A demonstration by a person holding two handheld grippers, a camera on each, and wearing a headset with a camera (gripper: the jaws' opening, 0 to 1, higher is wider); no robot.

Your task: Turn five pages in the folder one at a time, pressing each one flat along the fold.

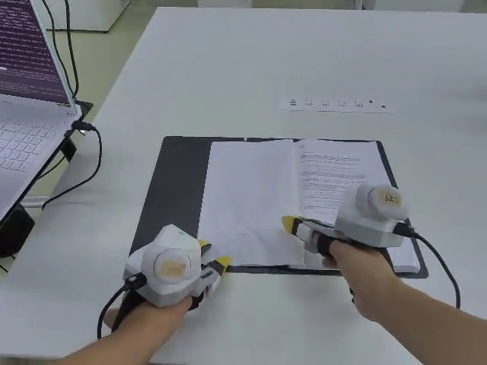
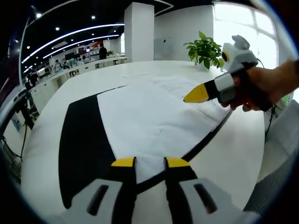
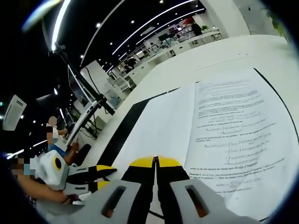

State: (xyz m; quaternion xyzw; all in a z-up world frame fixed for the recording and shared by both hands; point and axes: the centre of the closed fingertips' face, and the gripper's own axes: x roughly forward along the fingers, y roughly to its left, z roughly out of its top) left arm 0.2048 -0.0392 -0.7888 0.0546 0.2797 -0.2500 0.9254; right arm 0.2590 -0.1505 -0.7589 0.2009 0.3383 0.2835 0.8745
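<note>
Folder (image 1: 171, 190) lay open on the table (image 1: 304, 61). Right gripper (image 1: 290, 223), jaws together, had its tips over the blank page (image 1: 243, 194) beside the fold (image 1: 297, 182) (printed sheet (image 1: 338, 171) opposite); left gripper (image 1: 213, 255), jaws slightly apart, sat at the folder's near edge.

Left gripper (image 1: 212, 255) lower left, right gripper (image 1: 291, 224) lower right: grey-white shells, yellow tips, orange-marked round caps, black cables.

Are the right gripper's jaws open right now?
No, in the right gripper view the right gripper has its two yellow-tipped jaws pressed together with no gap between them.
</note>
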